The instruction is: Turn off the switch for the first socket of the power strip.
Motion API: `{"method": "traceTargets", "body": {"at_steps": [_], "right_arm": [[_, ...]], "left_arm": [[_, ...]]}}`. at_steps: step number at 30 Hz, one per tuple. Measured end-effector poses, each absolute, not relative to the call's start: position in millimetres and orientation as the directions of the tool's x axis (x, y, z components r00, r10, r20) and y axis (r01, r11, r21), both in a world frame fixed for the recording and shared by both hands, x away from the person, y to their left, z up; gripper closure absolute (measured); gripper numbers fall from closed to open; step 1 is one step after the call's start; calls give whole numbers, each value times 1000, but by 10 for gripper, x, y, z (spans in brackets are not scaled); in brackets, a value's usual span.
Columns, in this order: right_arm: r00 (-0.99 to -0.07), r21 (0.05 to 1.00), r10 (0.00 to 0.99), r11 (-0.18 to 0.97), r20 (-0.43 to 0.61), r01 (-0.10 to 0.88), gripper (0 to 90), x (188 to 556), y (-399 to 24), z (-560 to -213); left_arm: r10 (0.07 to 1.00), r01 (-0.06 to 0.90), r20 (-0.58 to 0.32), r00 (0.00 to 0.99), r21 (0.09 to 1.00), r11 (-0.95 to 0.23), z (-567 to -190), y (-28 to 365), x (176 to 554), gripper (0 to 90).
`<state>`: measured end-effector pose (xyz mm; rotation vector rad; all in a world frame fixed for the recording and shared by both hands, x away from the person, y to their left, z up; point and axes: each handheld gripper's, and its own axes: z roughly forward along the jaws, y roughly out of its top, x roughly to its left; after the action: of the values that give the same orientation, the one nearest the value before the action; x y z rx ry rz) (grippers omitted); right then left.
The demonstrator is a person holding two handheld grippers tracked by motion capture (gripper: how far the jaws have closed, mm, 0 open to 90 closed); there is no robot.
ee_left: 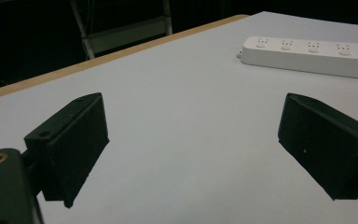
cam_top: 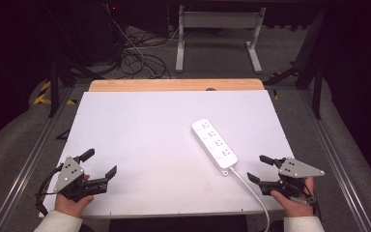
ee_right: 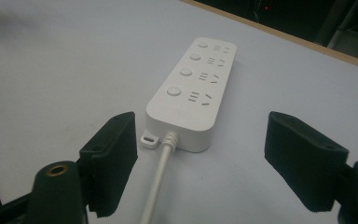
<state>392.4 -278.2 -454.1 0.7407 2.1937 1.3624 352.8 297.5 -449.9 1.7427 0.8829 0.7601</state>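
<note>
A white power strip (cam_top: 214, 143) with several sockets lies slantwise on the white table (cam_top: 140, 145), right of centre. Its white cable (cam_top: 252, 192) runs off the near edge. My right gripper (cam_top: 260, 167) hovers at the near right, just short of the strip's cable end, jaws open and empty. In the right gripper view the power strip (ee_right: 193, 88) lies straight ahead between the two jaws, and the cable (ee_right: 157, 179) passes between them. My left gripper (cam_top: 100, 163) rests at the near left, open, nothing in it. In the left gripper view the power strip (ee_left: 307, 56) is far off at the upper right.
The table has a wooden far edge (cam_top: 176, 85). Beyond it stand a white table frame (cam_top: 217, 34) and loose cables (cam_top: 137, 60) on the floor. Metal rails (cam_top: 26, 164) run along both sides of the table.
</note>
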Motion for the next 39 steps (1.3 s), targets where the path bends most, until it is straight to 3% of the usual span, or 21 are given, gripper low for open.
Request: {"method": "traceTargets", "body": {"at_steps": [21,27,39], "right_arm": [[-766,908,635,374,-101,190,333,3908,-2763,-4482],[-775,897,625,390,-93,207,381,3932,-2694,-4393],[-814,893,575,404,-79,199,392,4036,-2531,-4175]], "left_arm": [[854,213,103,511,947,-241,-4476,2994,3498,100],[854,214,108,509,945,-247,-4475,2988,3492,100],[854,214,114,508,943,-254,-4473,2987,3486,100]]}}
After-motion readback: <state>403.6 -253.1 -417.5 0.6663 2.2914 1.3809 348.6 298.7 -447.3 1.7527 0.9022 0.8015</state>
